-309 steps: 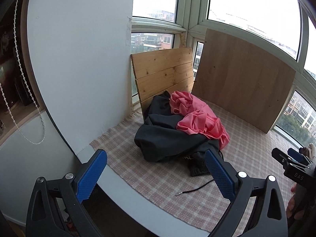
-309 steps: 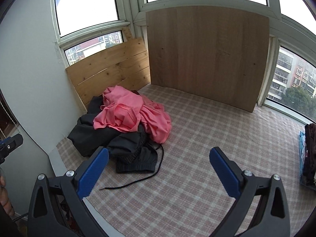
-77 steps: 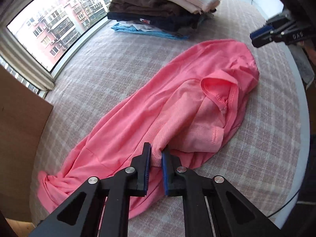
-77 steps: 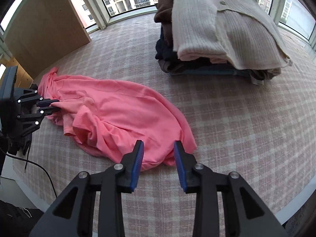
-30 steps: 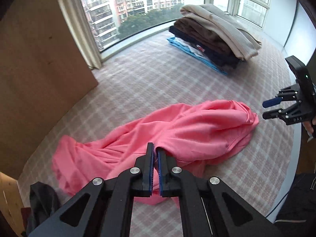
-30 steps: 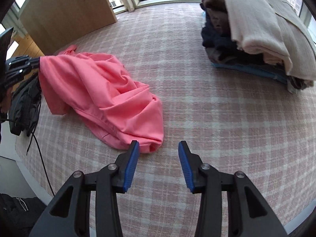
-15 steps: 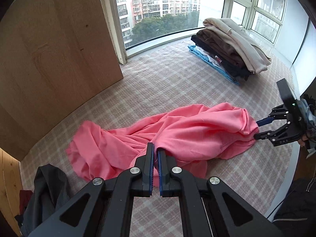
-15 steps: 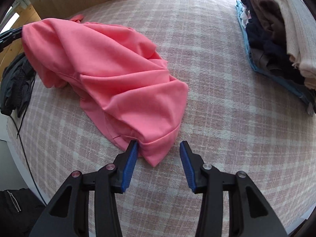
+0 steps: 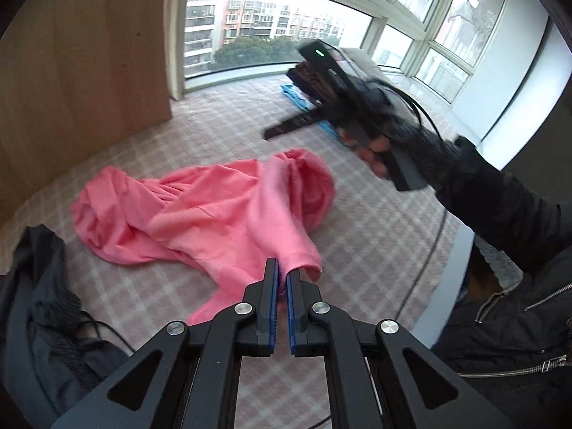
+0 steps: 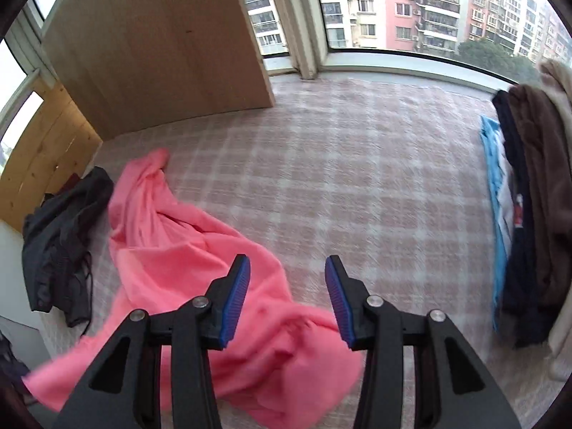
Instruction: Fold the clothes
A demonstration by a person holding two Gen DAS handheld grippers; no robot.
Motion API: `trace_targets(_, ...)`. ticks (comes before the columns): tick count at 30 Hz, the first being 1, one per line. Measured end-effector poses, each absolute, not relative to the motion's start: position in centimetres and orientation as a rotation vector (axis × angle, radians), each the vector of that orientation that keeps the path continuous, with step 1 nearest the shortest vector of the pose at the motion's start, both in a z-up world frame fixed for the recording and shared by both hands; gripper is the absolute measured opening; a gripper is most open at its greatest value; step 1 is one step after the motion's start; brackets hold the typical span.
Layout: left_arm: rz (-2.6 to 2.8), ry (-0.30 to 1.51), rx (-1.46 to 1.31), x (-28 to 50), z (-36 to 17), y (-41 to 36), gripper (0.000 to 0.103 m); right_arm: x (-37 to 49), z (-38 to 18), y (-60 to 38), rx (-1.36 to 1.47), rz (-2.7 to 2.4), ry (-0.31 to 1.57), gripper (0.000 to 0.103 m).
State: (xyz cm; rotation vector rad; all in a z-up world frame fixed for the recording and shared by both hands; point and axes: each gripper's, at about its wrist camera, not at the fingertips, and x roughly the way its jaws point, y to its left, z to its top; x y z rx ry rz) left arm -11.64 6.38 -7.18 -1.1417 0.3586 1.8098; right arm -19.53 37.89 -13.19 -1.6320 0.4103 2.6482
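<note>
A pink garment (image 9: 214, 214) lies crumpled on the plaid-covered surface (image 9: 375, 236). My left gripper (image 9: 280, 279) is shut on a fold of it, and the cloth rises from the heap into the blue pads. In the right wrist view the same pink garment (image 10: 171, 236) spreads from the left to under the camera. My right gripper (image 10: 287, 275) hovers above its near part, open, with nothing between the pads. In the left wrist view the right gripper (image 9: 271, 130) is a blurred dark shape held by a hand (image 9: 375, 153), above and beyond the garment.
A dark garment heap (image 10: 60, 236) lies at the left by a wooden board (image 10: 161, 46). A stack of folded clothes (image 10: 529, 214) sits at the right. A cable (image 9: 429, 250) runs along the surface's near edge. A person's dark sleeve (image 9: 500, 207) reaches in from the right.
The left gripper has dragged its pink fold nearer, bunching the garment. The right gripper left the hem that it flanked, rose and swung left over the garment, still open.
</note>
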Motion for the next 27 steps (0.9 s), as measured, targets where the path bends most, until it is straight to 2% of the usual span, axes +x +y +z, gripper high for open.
trace_targets(3, 1.704, 0.446, -1.164, -8.5, -9.8, 8.1, 0.01, -17.7, -11.9, 36.5, -1.688, 2.613, 0.401, 0.043)
trace_targets(7, 1.651, 0.481, -1.213, -7.1, -11.5, 7.7, 0.018, -9.4, -12.4, 35.1, -1.73, 2.558, 0.534, 0.043)
trace_targets(11, 1.725, 0.51, -1.225, -7.9, -10.9, 5.1, 0.023, -3.2, -16.2, 32.2, -1.819, 2.415, 0.834, 0.043)
trace_targets(15, 1.795, 0.531, -1.202, -8.9, -10.1, 3.0, 0.023, -0.4, -19.8, 28.5, -1.857, 2.298, 0.911, 0.043)
trace_targets(20, 1.855, 0.518, -1.177, -10.5, -9.3, 1.5, 0.023, -1.0, -20.0, 26.4, -1.741, 2.32, 0.725, 0.048)
trace_targets(21, 1.863, 0.517, -1.168, -10.7, -9.0, 1.2, 0.023, -1.2, -20.0, 26.0, -1.736, 2.33, 0.708, 0.052)
trace_targets(25, 1.89, 0.535, -1.118, -11.2, -7.9, 0.4, 0.024, -1.5, -20.2, 24.0, -1.754, 2.384, 0.618, 0.053)
trace_targets(27, 1.905, 0.545, -1.099, -11.7, -7.5, 0.3, 0.025, -1.5, -20.3, 22.7, -1.741, 2.435, 0.507, 0.052)
